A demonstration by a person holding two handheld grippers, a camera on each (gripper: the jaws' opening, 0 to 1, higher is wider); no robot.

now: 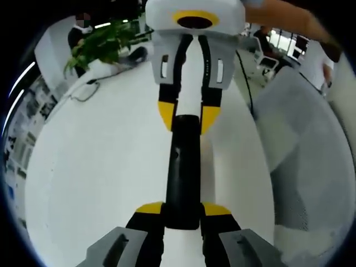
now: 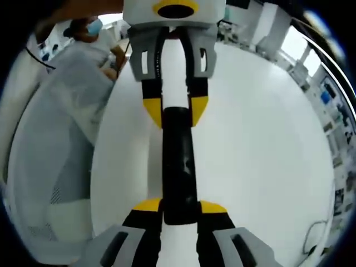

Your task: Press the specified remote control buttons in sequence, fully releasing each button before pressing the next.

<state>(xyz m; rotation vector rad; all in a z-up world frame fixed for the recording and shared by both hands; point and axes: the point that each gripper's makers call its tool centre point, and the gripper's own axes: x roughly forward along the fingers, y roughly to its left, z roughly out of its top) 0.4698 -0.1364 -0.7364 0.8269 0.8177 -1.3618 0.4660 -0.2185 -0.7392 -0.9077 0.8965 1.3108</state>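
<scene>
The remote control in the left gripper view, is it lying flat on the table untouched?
No, the black remote control is clamped at both ends, by the left tool near the camera and the right tool opposite.

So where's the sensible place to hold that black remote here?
By its two ends, as now: the remote is a long narrow bar, and the left gripper and right gripper each clamp one short end from opposite sides, leaving its middle face with the buttons uncovered above the white table.

Remote btwn both grippers, above table.
</scene>
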